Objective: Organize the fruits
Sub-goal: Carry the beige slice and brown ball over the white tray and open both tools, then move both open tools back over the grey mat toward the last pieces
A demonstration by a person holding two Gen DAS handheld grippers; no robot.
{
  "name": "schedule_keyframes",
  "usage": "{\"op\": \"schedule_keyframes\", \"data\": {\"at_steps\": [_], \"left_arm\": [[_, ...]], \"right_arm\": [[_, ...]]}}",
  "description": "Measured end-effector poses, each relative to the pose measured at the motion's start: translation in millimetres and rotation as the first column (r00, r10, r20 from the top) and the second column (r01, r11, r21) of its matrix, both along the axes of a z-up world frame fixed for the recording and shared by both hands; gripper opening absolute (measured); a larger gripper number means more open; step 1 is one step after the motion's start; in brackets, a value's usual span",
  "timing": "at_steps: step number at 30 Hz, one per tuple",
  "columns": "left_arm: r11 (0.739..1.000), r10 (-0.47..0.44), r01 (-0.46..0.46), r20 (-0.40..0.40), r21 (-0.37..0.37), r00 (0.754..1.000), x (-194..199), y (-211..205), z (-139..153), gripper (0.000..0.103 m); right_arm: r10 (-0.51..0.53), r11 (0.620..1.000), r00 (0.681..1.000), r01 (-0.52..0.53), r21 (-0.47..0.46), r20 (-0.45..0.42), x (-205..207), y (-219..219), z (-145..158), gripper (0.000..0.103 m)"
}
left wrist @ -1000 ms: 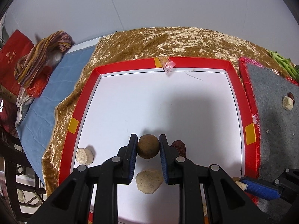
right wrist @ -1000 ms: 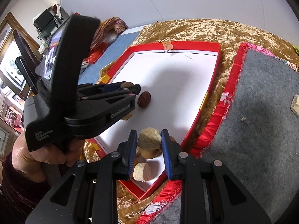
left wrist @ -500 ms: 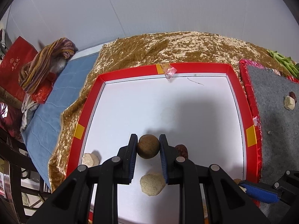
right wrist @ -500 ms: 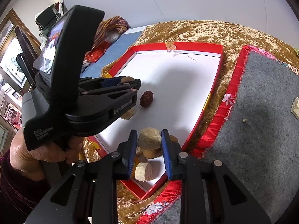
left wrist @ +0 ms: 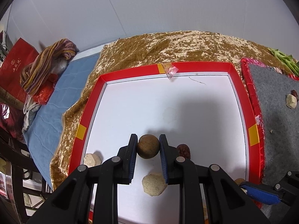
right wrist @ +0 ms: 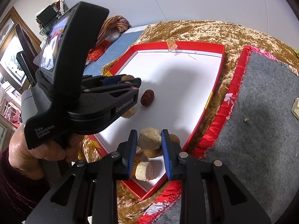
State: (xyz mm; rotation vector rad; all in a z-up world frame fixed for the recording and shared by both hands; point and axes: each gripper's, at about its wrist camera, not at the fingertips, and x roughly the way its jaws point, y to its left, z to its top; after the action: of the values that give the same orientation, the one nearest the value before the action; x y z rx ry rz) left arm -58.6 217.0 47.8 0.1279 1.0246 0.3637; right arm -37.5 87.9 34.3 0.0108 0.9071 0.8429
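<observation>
In the left wrist view my left gripper (left wrist: 148, 140) is shut on a round brown fruit (left wrist: 148, 149), held above the white floor of a red-rimmed tray (left wrist: 194, 66). A dark red date (left wrist: 184, 149) and a flat beige slice (left wrist: 154, 183) lie just beyond and below it. In the right wrist view my right gripper (right wrist: 149, 133) is shut on a beige cylindrical chunk (right wrist: 149, 140) over the tray's near corner. Under it sit a small brown fruit (right wrist: 152, 153) and a cut beige piece (right wrist: 144, 170). The left gripper (right wrist: 129, 80) shows at left, beside the date (right wrist: 147, 97).
A grey mat (left wrist: 276, 123) with red trim lies right of the tray and carries a beige piece (left wrist: 291, 100). Gold cloth (left wrist: 177, 44) covers the table. Another beige piece (left wrist: 91, 158) rests in the tray's left corner. A person's hand (right wrist: 37, 149) holds the left gripper.
The left gripper has risen and drawn back a little with the brown fruit, so the tray looks smaller. The right gripper keeps its beige chunk and has barely moved.
</observation>
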Motion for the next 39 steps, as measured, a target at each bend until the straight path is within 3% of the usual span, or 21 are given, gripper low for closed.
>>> {"op": "schedule_keyframes", "data": {"at_steps": [10, 13, 15, 21, 30, 39], "left_arm": [[1.000, 0.009, -0.009, -0.016, 0.015, 1.000, 3, 2, -4, 0.023], [1.000, 0.020, -0.019, -0.018, 0.023, 1.000, 4, 3, -4, 0.024], [0.999, 0.027, -0.026, -0.016, 0.039, 0.999, 4, 2, -3, 0.037], [0.996, 0.030, -0.032, 0.022, 0.081, 0.999, 6, -5, 3, 0.063], [0.990, -0.013, 0.001, 0.086, 0.140, 0.996, 10, -35, 15, 0.074], [0.977, -0.127, 0.099, 0.144, 0.188, 0.981, 13, -89, 24, 0.075]], "right_arm": [[0.012, 1.000, 1.000, -0.012, -0.012, 0.008, -3, 3, 0, 0.028], [0.014, 1.000, 1.000, -0.014, -0.011, 0.006, -4, 2, 2, 0.042], [0.003, 1.000, 1.000, -0.003, -0.011, 0.013, -4, -1, 5, 0.051], [-0.039, 0.999, 0.999, 0.038, 0.013, 0.015, 2, -20, 12, 0.052], [-0.149, 0.989, 0.989, 0.149, 0.023, 0.004, 13, -66, 16, 0.052], [-0.309, 0.951, 0.951, 0.309, 0.018, 0.012, 13, -128, 31, 0.052]]}}
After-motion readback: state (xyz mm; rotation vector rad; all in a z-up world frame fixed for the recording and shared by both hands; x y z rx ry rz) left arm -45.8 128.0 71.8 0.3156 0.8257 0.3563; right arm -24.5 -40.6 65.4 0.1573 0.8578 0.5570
